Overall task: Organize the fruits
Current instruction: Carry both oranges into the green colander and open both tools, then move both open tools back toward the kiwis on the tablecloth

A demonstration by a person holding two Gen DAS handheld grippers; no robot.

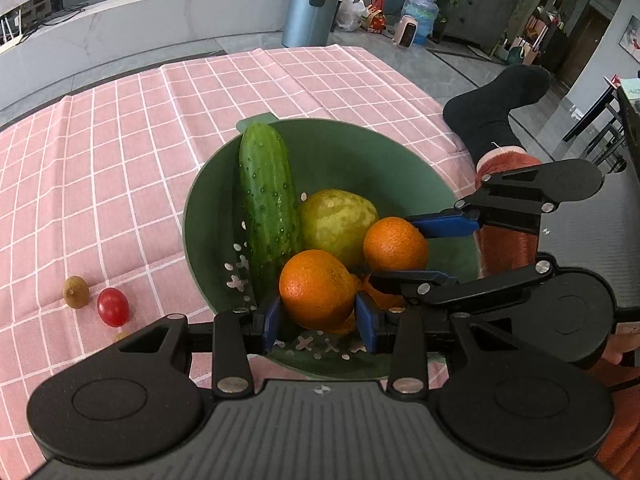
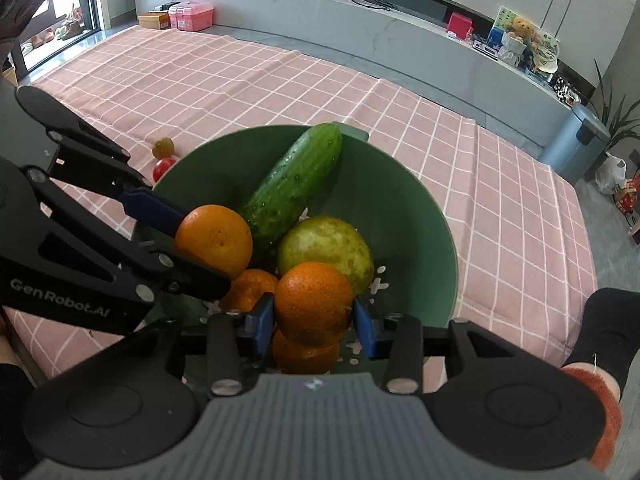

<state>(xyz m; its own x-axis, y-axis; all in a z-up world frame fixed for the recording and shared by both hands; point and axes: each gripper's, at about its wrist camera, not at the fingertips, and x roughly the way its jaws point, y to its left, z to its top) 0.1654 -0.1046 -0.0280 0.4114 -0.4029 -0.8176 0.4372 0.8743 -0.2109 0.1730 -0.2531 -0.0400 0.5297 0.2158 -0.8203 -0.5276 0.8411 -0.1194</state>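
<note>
A green bowl on the pink checked cloth holds a cucumber leaning on its rim, a yellow-green pear and more oranges at the bottom. Over the bowl, my left gripper is shut on one orange. Beside it, my right gripper is shut on a second orange. Both held oranges hang just above the fruit in the bowl.
A cherry tomato and a small brown fruit lie on the cloth beside the bowl. A person's black-socked foot rests at the cloth's edge. A metal bin stands on the floor beyond.
</note>
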